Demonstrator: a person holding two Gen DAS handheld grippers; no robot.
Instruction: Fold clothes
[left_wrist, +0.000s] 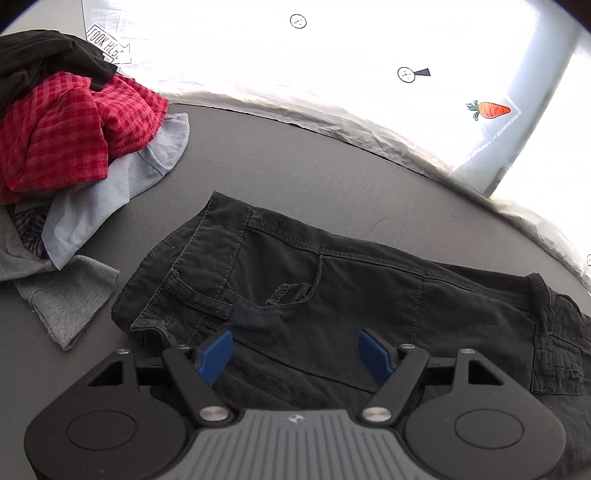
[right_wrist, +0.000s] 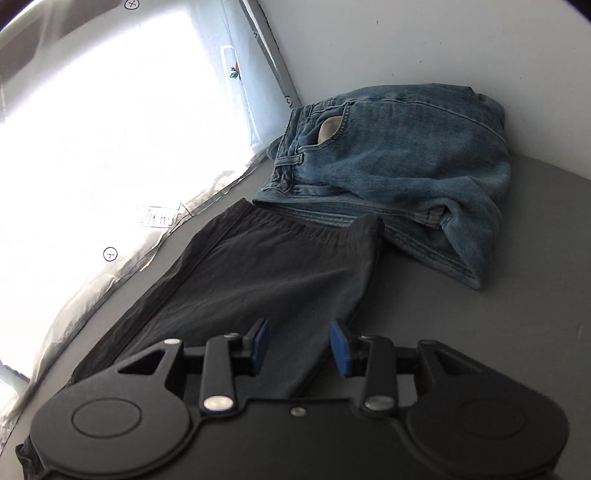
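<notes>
Dark grey trousers (left_wrist: 332, 291) lie flat on the grey table, waistband to the left in the left wrist view. My left gripper (left_wrist: 297, 354) is open, its blue pads (left_wrist: 216, 356) just above the trousers near the waistband and back pocket, holding nothing. In the right wrist view the trouser leg end (right_wrist: 273, 273) stretches away from me, its hem near folded blue jeans (right_wrist: 399, 166). My right gripper (right_wrist: 301, 345) is open over the leg's right edge, holding nothing.
A pile of unfolded clothes lies at the left: a red checked shirt (left_wrist: 62, 129), a light blue garment (left_wrist: 110, 192), a black one (left_wrist: 48, 55) and a grey one (left_wrist: 66, 306). A bright white sheet (left_wrist: 295, 74) borders the table's far side. A white wall (right_wrist: 443, 44) stands behind the jeans.
</notes>
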